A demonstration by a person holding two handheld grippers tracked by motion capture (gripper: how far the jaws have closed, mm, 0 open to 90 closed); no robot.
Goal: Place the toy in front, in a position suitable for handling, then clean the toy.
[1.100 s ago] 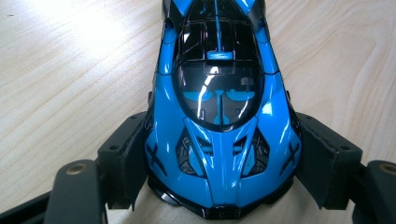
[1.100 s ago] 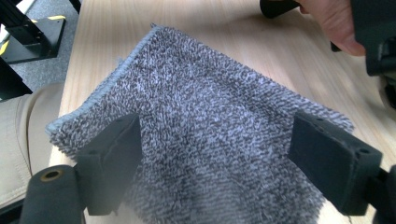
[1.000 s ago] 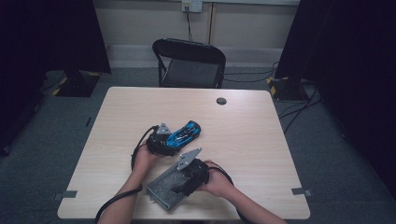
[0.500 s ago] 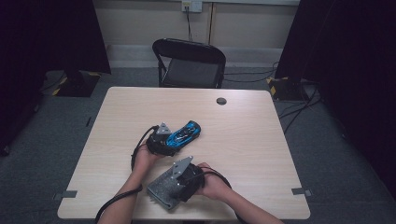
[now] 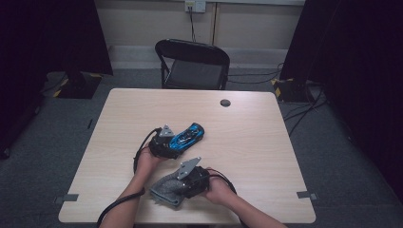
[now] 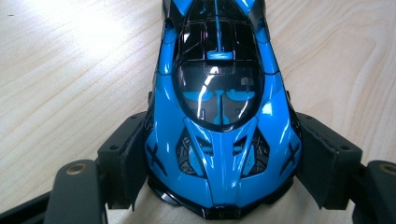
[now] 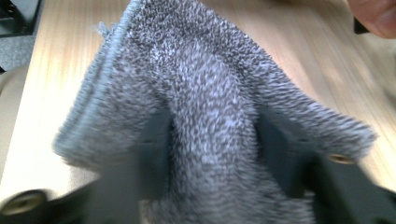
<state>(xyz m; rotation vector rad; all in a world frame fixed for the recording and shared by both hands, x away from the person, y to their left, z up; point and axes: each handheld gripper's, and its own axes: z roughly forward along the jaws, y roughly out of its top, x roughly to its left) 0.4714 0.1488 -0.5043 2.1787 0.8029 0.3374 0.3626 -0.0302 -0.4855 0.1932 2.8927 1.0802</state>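
Since a second ago the right gripper (image 5: 183, 187) has slipped back toward the near edge of the pale wooden table (image 5: 256, 142), and its jaws have just been closing, now pinching a raised fold of the speckled grey terry cloth (image 7: 210, 116), which sits bunched and fuzzy with a stitched hem along one side. The left gripper (image 6: 219, 179) clamps both pads against the flanks of the glossy blue-and-black toy sports car (image 6: 219, 116), low and sleek with a dark canopy, resting on the table near its middle.
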